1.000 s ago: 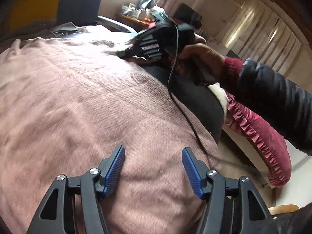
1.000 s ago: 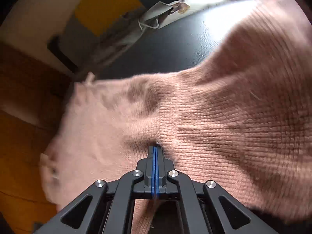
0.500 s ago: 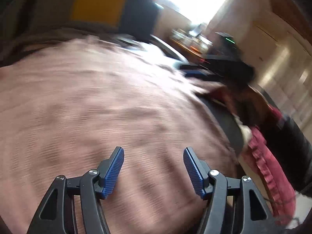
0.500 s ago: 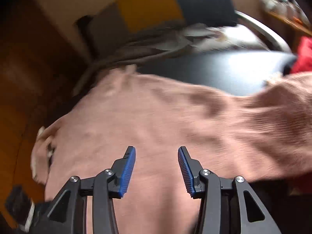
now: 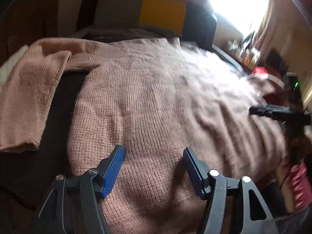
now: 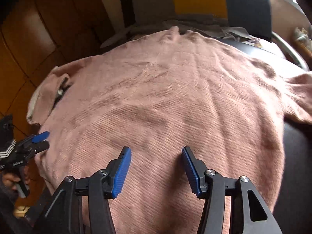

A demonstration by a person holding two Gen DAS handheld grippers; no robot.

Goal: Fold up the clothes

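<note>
The pink knit sweater [image 5: 156, 101] lies spread flat on a dark surface [image 5: 58, 101], directly ahead of and beneath both tools. Left gripper [image 5: 154, 167]: jaws parted, holding nothing, above the hem. Right gripper [image 6: 156, 167]: jaws parted, empty, over the sweater body. One sleeve [image 5: 29, 97] extends left of the left gripper.

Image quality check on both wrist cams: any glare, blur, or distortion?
Left wrist: window blown out, washing the pink sweater near it; right edge motion-blurred, smearing the right gripper. Right wrist: even light, soft blur on the knit; left gripper readable. Both: strong fisheye bowing.
</note>
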